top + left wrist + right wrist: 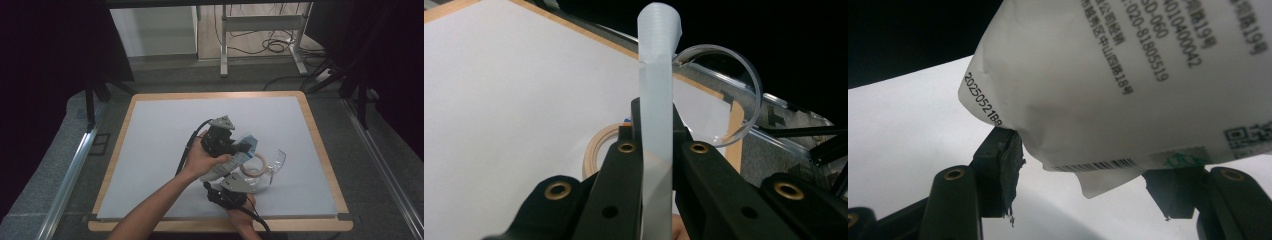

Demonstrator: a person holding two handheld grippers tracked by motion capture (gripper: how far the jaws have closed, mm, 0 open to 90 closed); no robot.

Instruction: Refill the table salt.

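A white pouch hangs above the table, its top seal pinched by the left hand-held gripper, its bottom between the right hand-held gripper's half-open jaws.

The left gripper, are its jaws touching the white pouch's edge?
Touching. In the left gripper view the left gripper has both black jaws pressed flat against the pouch's thin sealed edge, with no gap.
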